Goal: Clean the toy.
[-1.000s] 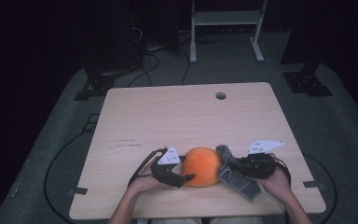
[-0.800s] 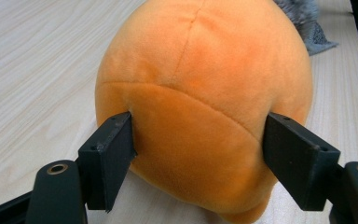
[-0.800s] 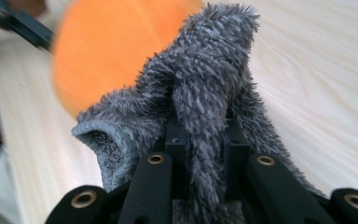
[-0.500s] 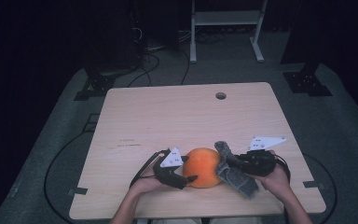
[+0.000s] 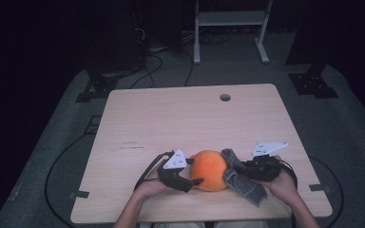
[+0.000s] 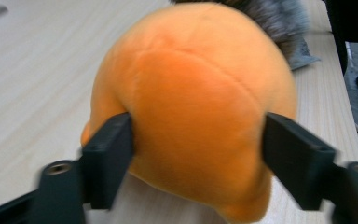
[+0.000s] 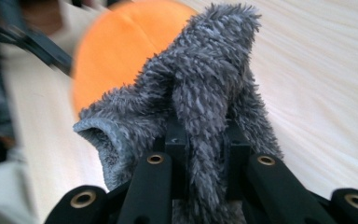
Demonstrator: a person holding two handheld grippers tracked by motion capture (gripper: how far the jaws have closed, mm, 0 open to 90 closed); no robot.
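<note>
An orange plush ball (image 5: 210, 170) rests near the table's front edge. My left gripper (image 5: 195, 172) holds it from the left. In the left gripper view the ball (image 6: 196, 93) sits between the two black jaws, whose pads press into its sides; my left gripper (image 6: 198, 154) has just been closing a little on it. My right gripper (image 5: 236, 169) is shut on a grey fuzzy cloth (image 5: 248, 188), which lies against the ball's right side. In the right gripper view the cloth (image 7: 205, 93) bunches up out of my right gripper (image 7: 205, 154), with the ball (image 7: 116, 56) behind it.
The light wooden table (image 5: 180, 123) has a round cable hole (image 5: 225, 97) at its back. Behind the table stand a white frame's legs (image 5: 197, 47) and dark stands, with cables on the grey floor (image 5: 57, 161). The person's hands come in at the front edge.
The right gripper has shifted the cloth's upper end slightly left, closer onto the ball. The left gripper and the ball stay where they were.
</note>
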